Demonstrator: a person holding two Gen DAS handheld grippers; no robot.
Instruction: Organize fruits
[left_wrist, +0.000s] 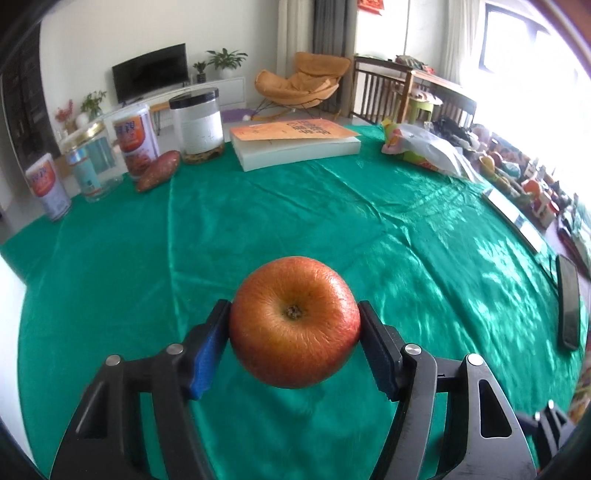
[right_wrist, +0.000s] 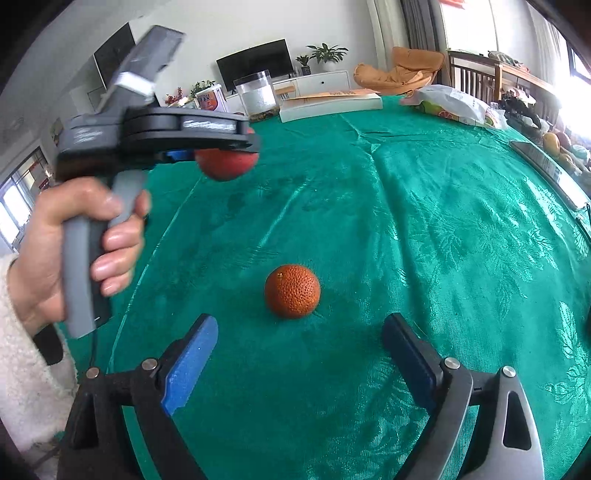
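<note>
Left wrist: black-lidded clear jar (left_wrist: 198, 122), white contents, brown layer beneath.

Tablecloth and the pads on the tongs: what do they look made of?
Tablecloth: looks like a glossy green satin-type fabric; it shows sheen, creases and a woven leaf pattern. Pads on the right tongs: seemingly blue foam or soft rubber, matte, with a ridged edge. Exact material can't be confirmed.
</note>
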